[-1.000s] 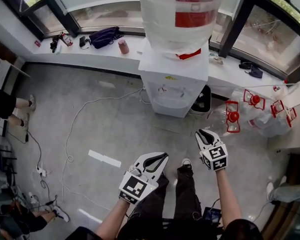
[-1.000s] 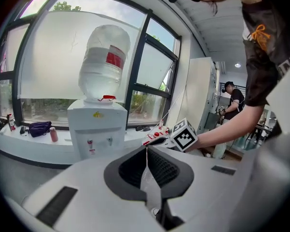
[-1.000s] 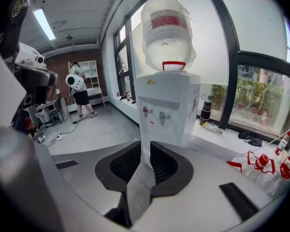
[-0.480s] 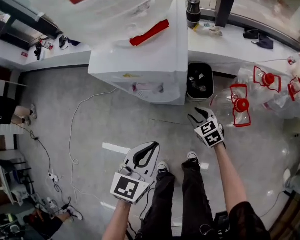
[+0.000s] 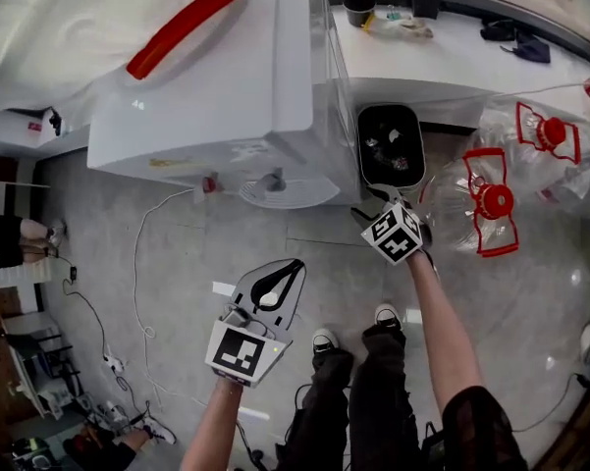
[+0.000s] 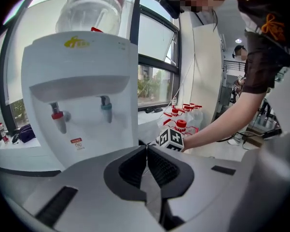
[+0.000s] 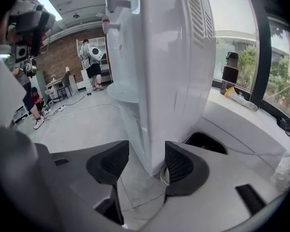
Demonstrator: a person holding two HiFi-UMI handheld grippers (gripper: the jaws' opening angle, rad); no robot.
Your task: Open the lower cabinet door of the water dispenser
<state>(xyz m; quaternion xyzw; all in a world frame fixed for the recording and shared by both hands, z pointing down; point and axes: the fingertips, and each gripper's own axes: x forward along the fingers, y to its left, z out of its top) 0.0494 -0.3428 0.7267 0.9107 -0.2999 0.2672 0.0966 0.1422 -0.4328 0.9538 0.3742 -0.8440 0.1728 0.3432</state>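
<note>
reaching low with the right gripper at the front right corner of the water dispenser – makes sense, since the lower cabinet door sits on the front face under the drip tray, and that edge looks like the place to catch it. its jaws are opening, with the corner edge between them but no pad pressing yet. the right arm's stretched out, gripper tipped down. the left gripper hangs back over the floor – pads pressed together on nothing.
</note>
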